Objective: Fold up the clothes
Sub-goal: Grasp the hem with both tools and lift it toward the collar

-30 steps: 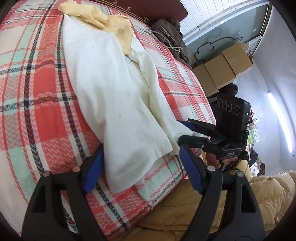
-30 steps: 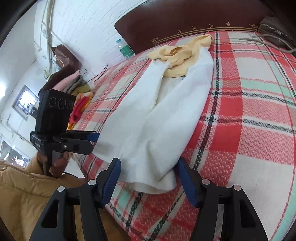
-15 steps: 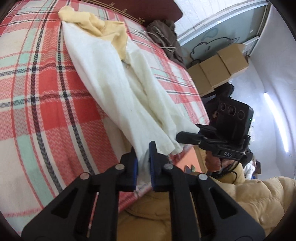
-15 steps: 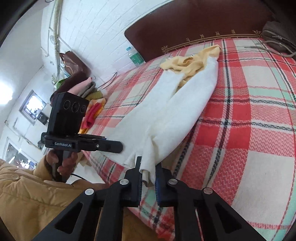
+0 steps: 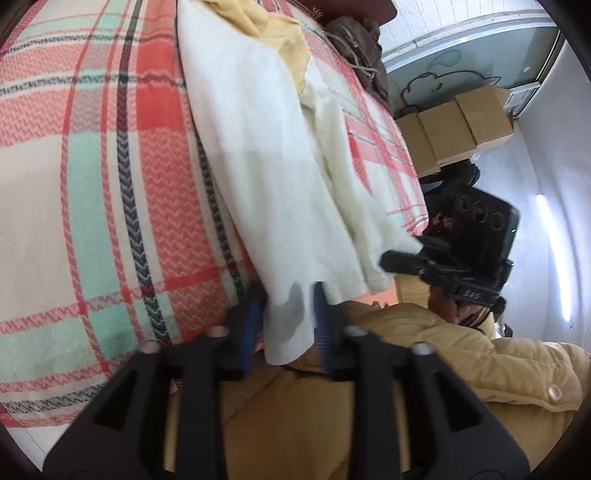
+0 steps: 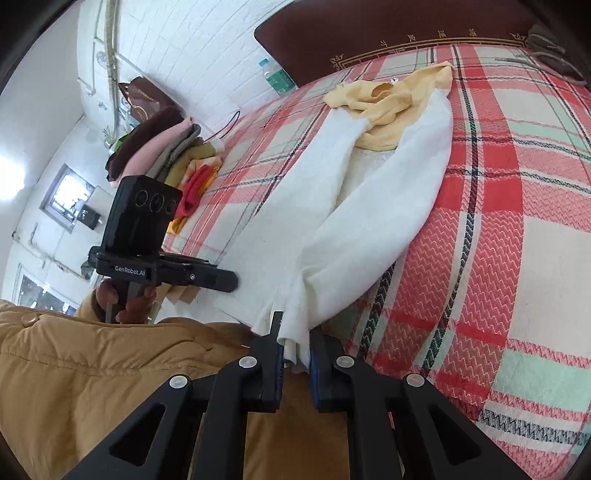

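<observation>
A white garment (image 5: 266, 177) with a yellow top part (image 5: 280, 40) lies lengthwise on the plaid bed. It also shows in the right wrist view (image 6: 369, 206), its yellow part (image 6: 391, 107) near the headboard. My left gripper (image 5: 286, 325) is shut on one corner of the garment's near hem. My right gripper (image 6: 295, 350) is shut on the other hem corner. Both corners are pulled off the bed's near edge, and the hem is stretched between the grippers. Each gripper shows in the other's view: the right one (image 5: 402, 264) and the left one (image 6: 221, 278).
The bed has a red, green and cream plaid cover (image 6: 498, 221) and a dark headboard (image 6: 406, 33). A pile of folded clothes (image 6: 173, 147) lies at the bed's far left. A brown garment (image 5: 362, 48) and cardboard boxes (image 5: 454, 125) are at the right. The person's tan jacket (image 6: 92, 387) is close below.
Both grippers closed on the hem corners and pulled them toward the person, off the bed edge. The garment has drawn long and narrow.
</observation>
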Tool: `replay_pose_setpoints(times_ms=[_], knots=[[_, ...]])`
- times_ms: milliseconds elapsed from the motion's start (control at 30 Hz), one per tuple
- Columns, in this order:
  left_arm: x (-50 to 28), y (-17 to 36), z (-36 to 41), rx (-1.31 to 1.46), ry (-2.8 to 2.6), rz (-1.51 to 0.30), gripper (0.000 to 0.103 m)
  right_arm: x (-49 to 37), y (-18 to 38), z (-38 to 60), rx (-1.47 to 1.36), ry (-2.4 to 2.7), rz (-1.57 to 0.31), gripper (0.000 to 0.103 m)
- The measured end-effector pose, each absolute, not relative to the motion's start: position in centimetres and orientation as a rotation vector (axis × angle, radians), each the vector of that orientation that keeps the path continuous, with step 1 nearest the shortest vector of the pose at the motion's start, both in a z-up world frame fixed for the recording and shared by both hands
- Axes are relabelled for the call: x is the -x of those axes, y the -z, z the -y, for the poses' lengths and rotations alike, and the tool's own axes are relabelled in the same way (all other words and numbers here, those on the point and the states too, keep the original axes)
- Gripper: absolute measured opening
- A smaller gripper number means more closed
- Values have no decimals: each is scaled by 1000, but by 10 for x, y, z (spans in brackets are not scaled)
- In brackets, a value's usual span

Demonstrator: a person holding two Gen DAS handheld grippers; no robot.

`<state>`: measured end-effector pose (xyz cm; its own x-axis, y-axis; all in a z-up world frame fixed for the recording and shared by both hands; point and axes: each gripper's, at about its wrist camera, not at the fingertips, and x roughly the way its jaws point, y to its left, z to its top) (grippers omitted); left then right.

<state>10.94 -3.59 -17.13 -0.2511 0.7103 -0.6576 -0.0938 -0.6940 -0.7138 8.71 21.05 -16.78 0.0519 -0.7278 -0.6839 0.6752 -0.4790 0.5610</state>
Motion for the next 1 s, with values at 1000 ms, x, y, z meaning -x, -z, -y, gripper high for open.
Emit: replay_pose_setpoints(times_ms=[1000], knots=[[29,76,83,1278,-2108,782,14,65,81,-165,-1071,1759,203,10]])
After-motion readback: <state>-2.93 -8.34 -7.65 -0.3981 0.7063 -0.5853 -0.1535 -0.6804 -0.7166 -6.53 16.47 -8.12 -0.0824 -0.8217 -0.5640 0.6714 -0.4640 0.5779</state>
